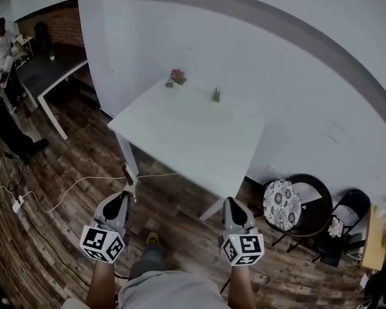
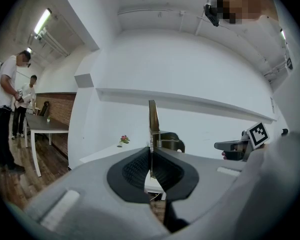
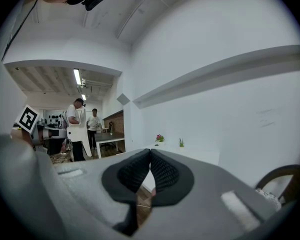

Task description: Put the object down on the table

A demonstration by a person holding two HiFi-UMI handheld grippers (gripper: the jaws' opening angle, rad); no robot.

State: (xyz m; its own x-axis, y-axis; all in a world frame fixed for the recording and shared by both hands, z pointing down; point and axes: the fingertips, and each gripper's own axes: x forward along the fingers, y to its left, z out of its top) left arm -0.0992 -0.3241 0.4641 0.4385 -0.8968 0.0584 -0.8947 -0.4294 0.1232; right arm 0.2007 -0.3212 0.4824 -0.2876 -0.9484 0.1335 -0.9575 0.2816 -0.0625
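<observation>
Left gripper (image 2: 151, 154): fingers pinch the lower end of a thin metal strip (image 2: 153, 115), upright, short of the white tabletop (image 1: 193, 134). Right gripper (image 3: 150, 156): fingers pressed together, empty. The strip appears light, stiff and slippery; grip its flat faces.

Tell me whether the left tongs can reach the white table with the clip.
Probably yes: the left tongs, shut on the clip, hang over the floor short of the table, with nothing standing between.
</observation>
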